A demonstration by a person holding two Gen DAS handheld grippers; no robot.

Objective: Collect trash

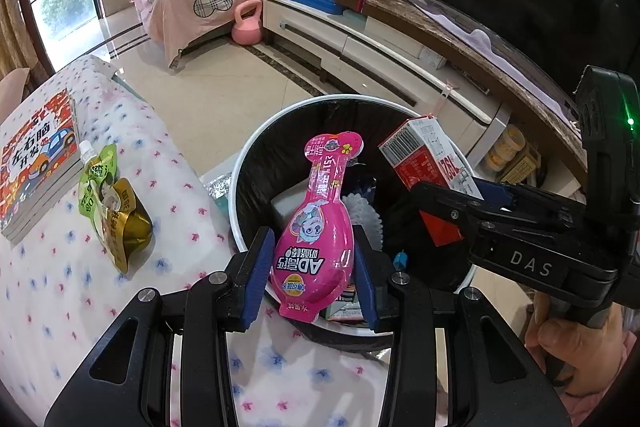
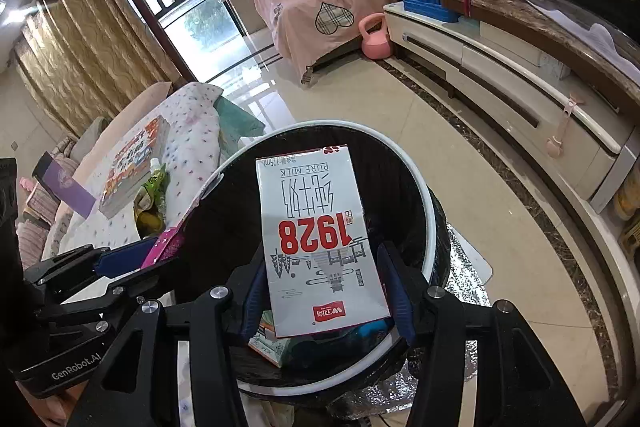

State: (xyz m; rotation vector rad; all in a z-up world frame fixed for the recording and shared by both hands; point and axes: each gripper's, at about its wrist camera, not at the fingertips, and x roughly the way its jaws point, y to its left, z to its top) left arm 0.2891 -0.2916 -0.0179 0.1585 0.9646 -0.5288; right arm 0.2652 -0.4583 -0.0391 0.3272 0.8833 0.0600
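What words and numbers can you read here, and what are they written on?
"1928" and "PURE MILK": milk carton, upside down, in the right gripper.
"AD": pink snack packet, upside down, in the left gripper; its other print is too distorted.
"DAS": right gripper body.
"GenRobot.AI": left gripper body.
Book and green pouch: Chinese print, too small.

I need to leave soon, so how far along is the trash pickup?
Some trash already lies in the bin. The left gripper holds a pink wrapper over it, and the right gripper holds a milk carton; neither is dropped yet. A green pouch still lies on the table beside a book.
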